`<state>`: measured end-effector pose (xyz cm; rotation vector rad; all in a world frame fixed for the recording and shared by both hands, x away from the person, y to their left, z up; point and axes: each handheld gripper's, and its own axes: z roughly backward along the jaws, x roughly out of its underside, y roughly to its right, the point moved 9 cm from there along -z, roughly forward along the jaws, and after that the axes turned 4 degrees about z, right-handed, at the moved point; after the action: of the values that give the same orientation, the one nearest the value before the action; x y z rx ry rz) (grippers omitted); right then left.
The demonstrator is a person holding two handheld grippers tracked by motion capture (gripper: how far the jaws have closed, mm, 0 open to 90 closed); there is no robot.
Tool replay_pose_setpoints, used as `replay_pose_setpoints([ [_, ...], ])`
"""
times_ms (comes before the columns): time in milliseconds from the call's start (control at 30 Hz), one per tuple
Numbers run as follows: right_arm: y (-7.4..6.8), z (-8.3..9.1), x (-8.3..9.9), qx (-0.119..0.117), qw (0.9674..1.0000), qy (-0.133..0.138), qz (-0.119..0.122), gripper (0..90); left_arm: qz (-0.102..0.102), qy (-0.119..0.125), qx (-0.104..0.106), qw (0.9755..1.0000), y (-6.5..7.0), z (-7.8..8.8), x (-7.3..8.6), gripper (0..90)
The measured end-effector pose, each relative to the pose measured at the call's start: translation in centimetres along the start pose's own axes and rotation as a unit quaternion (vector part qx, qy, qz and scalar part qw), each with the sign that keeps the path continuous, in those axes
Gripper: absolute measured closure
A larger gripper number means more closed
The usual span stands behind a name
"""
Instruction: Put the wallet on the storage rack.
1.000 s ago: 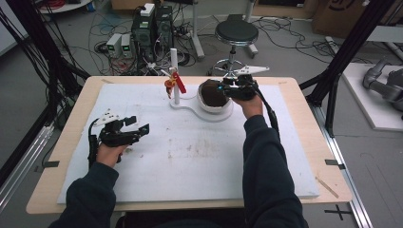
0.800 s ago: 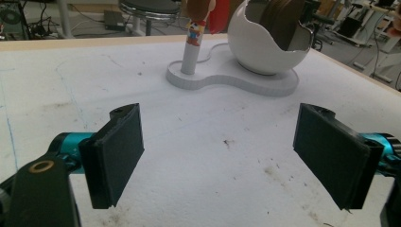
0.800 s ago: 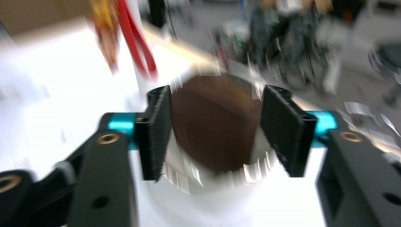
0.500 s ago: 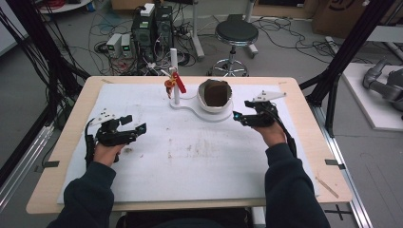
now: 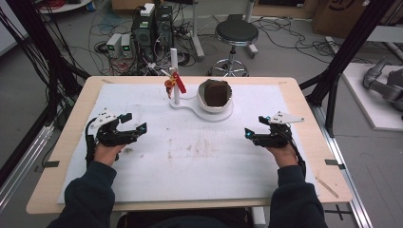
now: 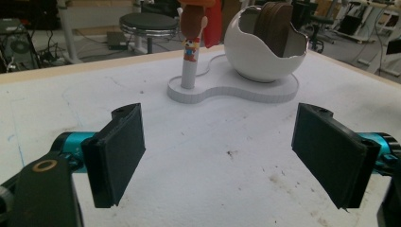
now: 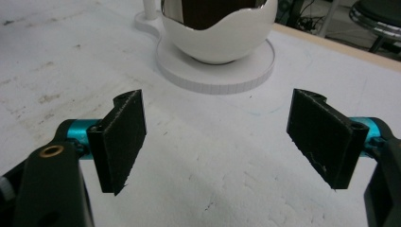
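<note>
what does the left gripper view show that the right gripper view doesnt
Left gripper view alone: the small figure with a red cape on the white post, and dark discs standing upright in the bowl. Right gripper view alone: the round end of the base seen close, with a faint blue mark on the sheet before it. Both: the white eggshell-shaped bowl on its white base, the stained white sheet, a round stool, and their own open black jaws.
</note>
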<state>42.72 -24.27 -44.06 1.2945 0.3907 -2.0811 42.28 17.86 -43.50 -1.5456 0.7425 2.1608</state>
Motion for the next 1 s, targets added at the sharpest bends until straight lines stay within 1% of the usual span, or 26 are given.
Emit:
replay_pose_setpoints([
  [33, 0.0, 0.1, -0.1, 0.004, 1.0000, 0.005, 0.005, 20.8, 0.000, -0.001, 0.001, 1.0000, 0.0, 0.0, 0.0, 17.9],
  [100, -0.1, 0.2, -0.2, 0.004, 0.9999, 0.006, 0.011, 20.8, 0.004, -0.003, 0.006, 1.0000, 0.2, 0.0, 0.0, 17.9],
  [233, -0.2, 0.3, -0.2, 0.005, 0.9999, 0.005, 0.011, 20.8, 0.006, -0.011, 0.013, 0.9998, 0.5, -0.1, 0.2, 17.9],
  [300, -0.3, 0.4, -0.1, 0.004, 0.9999, 0.003, 0.016, 20.8, 0.007, -0.010, 0.014, 0.9998, 0.7, 0.0, 0.2, 18.3],
  [400, -0.5, 0.6, 0.0, 0.005, 0.9999, 0.002, 0.013, 20.8, 0.009, -0.009, 0.014, 0.9998, 0.9, 0.1, 0.2, 18.6],
  [500, -0.5, 0.8, -0.1, 0.004, 1.0000, 0.006, 0.004, 20.8, 0.010, -0.010, 0.016, 0.9998, 1.1, 0.0, 0.4, 18.7],
  [600, -0.4, 0.9, -0.1, 0.002, 0.9998, 0.020, -0.008, 20.8, 0.010, -0.013, 0.017, 0.9997, 1.2, -0.1, 0.5, 18.8],
  [633, -0.4, 0.9, 0.0, 0.003, 0.9997, 0.018, -0.013, 20.8, 0.009, -0.015, 0.018, 0.9997, 1.3, -0.1, 0.5, 18.8],
  [733, -0.3, 0.9, 0.3, 0.005, 0.9998, 0.011, -0.015, 20.8, 0.009, -0.017, 0.019, 0.9996, 1.3, -0.2, 0.6, 18.8],
  [933, -0.2, 0.6, 0.9, 0.009, 0.9999, -0.004, -0.013, 20.8, 0.013, -0.018, 0.020, 0.9996, 1.2, -0.2, 0.7, 18.8],
  [1000, -0.2, 0.6, 1.0, 0.009, 0.9999, -0.007, -0.008, 20.8, 0.013, -0.017, 0.020, 0.9996, 1.2, -0.3, 0.7, 18.8],
])
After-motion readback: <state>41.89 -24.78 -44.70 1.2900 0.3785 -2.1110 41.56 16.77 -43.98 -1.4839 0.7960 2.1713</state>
